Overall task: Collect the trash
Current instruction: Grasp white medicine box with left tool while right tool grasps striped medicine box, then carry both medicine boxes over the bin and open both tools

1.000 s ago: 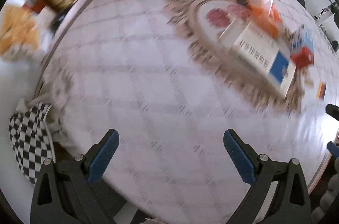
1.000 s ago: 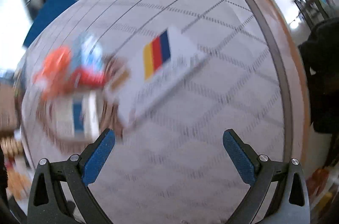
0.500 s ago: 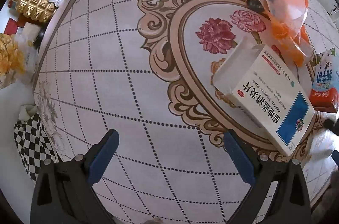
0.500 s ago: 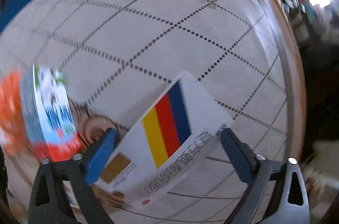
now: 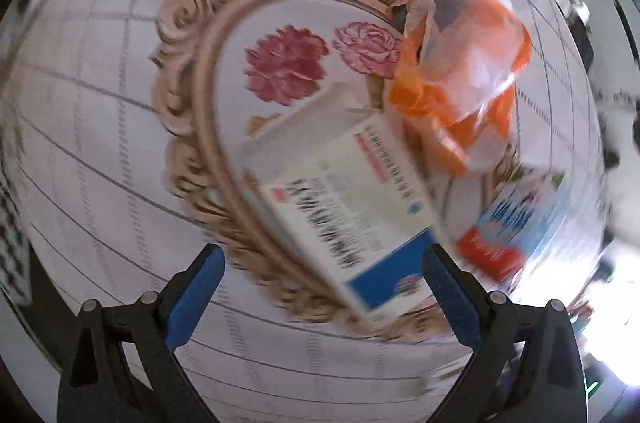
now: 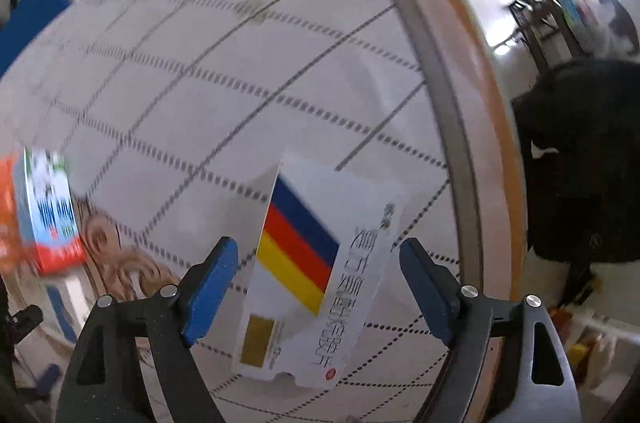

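In the left wrist view a white medicine box with a blue corner [image 5: 344, 211] lies on the patterned table between the blue pads of my open left gripper [image 5: 320, 275]. Behind it lie an orange and clear plastic bag [image 5: 464, 71] and a blue and red carton [image 5: 508, 231]. In the right wrist view a flat white box with blue, red and yellow stripes [image 6: 316, 271] lies between the fingers of my right gripper [image 6: 320, 271], which stands open around it, not touching it. The blue and red carton [image 6: 48, 211] is at the left.
The round table's rim [image 6: 448, 103] runs close on the right in the right wrist view, with a dark bag or chair [image 6: 580, 163] beyond it. A checkered cloth [image 5: 10, 223] hangs off the table's left edge in the left wrist view.
My left gripper moved forward and right, so the medicine box now lies between its fingers. My right gripper moved over the striped box and its jaws narrowed somewhat around it.
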### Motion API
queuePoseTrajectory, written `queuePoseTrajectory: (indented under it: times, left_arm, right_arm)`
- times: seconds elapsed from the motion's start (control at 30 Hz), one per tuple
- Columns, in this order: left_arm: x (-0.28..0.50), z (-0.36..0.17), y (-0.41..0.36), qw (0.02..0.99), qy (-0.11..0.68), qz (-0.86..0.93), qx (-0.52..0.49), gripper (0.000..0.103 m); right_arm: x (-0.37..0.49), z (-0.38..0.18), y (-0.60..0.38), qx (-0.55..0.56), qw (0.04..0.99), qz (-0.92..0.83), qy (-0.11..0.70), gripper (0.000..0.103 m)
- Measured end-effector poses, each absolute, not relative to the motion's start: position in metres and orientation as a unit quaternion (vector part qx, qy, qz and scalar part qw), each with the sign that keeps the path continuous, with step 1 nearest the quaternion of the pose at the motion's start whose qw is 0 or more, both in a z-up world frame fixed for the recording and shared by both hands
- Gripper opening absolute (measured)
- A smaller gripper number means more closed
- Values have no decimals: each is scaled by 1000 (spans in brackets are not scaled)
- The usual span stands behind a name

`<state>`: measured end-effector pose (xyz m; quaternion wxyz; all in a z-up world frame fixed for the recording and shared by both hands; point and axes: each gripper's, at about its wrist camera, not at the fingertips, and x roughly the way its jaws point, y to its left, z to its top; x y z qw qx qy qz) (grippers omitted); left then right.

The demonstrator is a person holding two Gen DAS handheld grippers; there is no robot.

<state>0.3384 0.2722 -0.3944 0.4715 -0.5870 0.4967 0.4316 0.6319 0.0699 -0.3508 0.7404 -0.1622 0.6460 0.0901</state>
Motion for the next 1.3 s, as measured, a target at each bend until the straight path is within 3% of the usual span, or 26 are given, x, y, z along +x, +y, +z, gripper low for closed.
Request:
queuePoseTrajectory:
  times: [0.23,0.33,0.37,0.4,0.8,0.93,1.07,1.3]
  left_arm:
    - [351,-424,295,386,488,453,-639,100]
    - [351,-428,297,379,487,467,-633,95]
    - [351,-426,296,385,487,469,-628,88]
    - [350,-421,296,399,490,472,-615,83]
    - [312,-408,230,558,637,383,-369,83]
    - [296,-410,217,562,629,377,-383,83]
    - [281,-411,201,568,619,370,-397,83]
    - [273,-412,174,596,641,343,-342,83]
  right_arm:
    - [654,-350,58,-133,749,66,646,85]
    - [653,-356,43,-126,746,63,651,85]
    - [652,-357,34,-123,744,63,653,85]
    - [651,-357,29,-120,743,63,656,85]
    - [603,-372,11,-102,704,94,696,88]
    - [587,-388,24,-125,684,107,710,91]
    - [571,-382,35,-166,703,140,677,80]
    - [507,-388,42,-311,648,249,649,80]
